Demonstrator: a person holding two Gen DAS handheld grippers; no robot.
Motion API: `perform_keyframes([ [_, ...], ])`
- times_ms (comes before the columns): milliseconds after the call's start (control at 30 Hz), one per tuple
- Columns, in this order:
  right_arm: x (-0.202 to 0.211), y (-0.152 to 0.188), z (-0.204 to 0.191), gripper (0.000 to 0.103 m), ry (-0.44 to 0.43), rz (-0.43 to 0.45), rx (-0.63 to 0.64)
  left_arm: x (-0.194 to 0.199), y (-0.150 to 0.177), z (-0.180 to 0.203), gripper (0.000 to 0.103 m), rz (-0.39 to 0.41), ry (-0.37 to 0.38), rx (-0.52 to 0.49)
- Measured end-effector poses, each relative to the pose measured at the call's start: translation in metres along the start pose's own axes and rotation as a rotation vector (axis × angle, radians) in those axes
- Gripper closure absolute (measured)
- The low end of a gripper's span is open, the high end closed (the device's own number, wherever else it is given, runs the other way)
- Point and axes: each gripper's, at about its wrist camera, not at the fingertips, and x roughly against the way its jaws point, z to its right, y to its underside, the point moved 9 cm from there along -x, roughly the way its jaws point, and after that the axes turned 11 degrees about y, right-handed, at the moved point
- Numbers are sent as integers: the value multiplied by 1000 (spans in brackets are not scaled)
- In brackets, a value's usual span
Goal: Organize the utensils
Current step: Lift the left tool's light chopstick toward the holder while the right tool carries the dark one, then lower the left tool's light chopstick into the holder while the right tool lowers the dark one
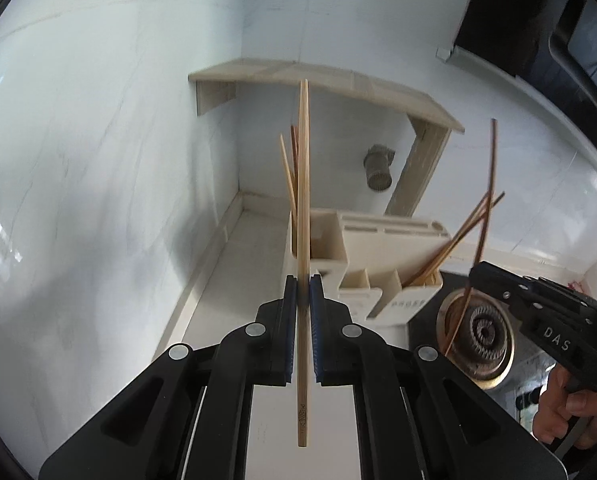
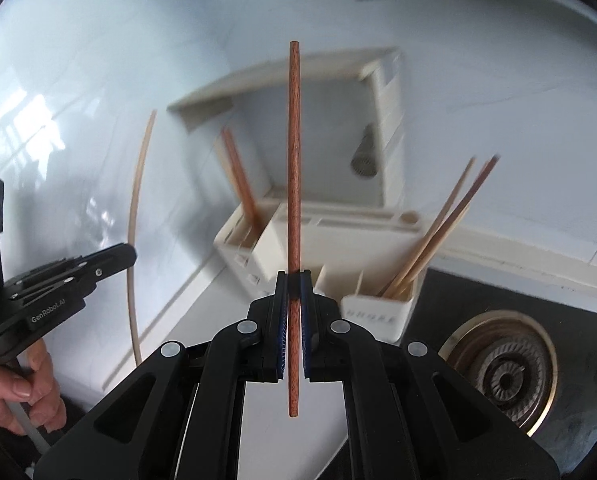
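Glossy white wall (image 1: 98,160), tools (image 1: 303,280) clamping slender chopsticks (image 1: 303,184)

Left gripper (image 1: 303,280) fingers pinched together around a light chopstick (image 1: 303,200); right gripper (image 2: 294,276) likewise clamping a reddish chopstick (image 2: 294,160), both upright.

Open air above the holder (image 1: 382,248), but chopsticks (image 2: 438,228) lean out of its right bin and a shelf (image 1: 318,80) overhangs behind.
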Motion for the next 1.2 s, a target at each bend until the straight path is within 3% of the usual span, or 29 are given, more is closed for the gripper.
perform_keyframes([
  [567,1,-59,53,96,44,196,-145,-13,-87,9,97,271,128,50],
  [1033,-25,-58,57,96,64,297,-150,-47,-96,3,97,362,185,51],
  [1200,-36,-46,52,96,81,317,-123,-57,-90,3,97,396,157,1],
])
